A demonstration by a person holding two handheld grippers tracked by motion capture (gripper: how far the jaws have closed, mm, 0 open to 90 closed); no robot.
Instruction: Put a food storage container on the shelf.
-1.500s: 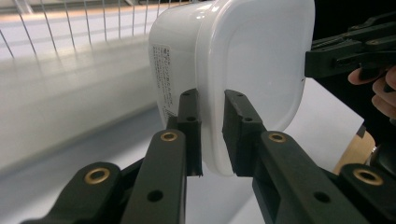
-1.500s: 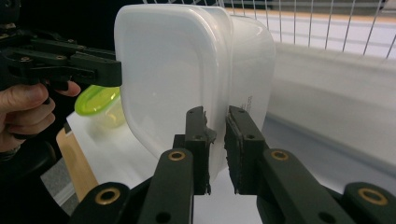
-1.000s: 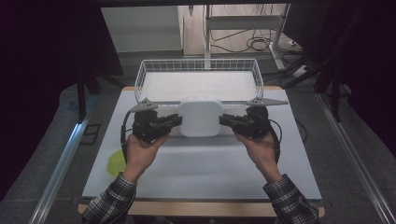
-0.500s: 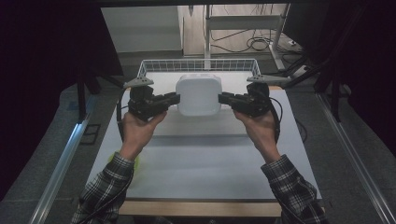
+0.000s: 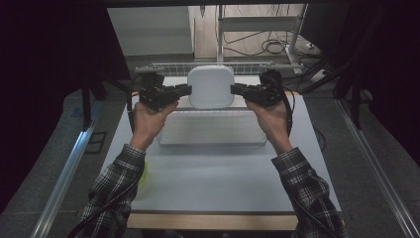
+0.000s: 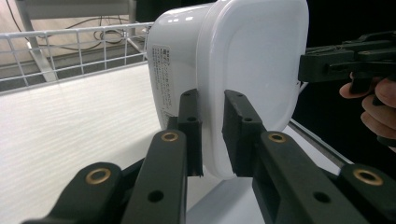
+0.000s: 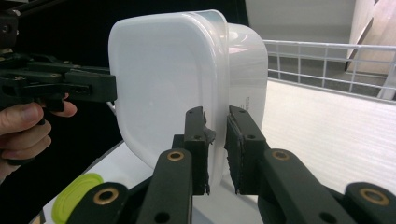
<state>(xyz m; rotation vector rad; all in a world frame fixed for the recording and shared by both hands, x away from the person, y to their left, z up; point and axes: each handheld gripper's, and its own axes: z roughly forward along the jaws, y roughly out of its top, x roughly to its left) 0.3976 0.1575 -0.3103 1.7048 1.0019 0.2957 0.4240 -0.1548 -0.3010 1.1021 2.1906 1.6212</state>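
Both grippers are clamped on the rim of the white lidded container (image 5: 211, 87), left gripper (image 5: 179, 91) and right gripper (image 5: 239, 89) pinching opposite edges. It's held in the air over the wire basket (image 5: 163, 69), probably clear of it.

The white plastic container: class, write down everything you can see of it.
The white plastic container is a rounded-square tub with a lid that juts out as a lip, glossy and opaque. A small printed label sits on one side wall. It is held in the air over the wire basket, lid facing the person. The left gripper and the right gripper each clamp the lid's rim on opposite sides; nothing else touches it.
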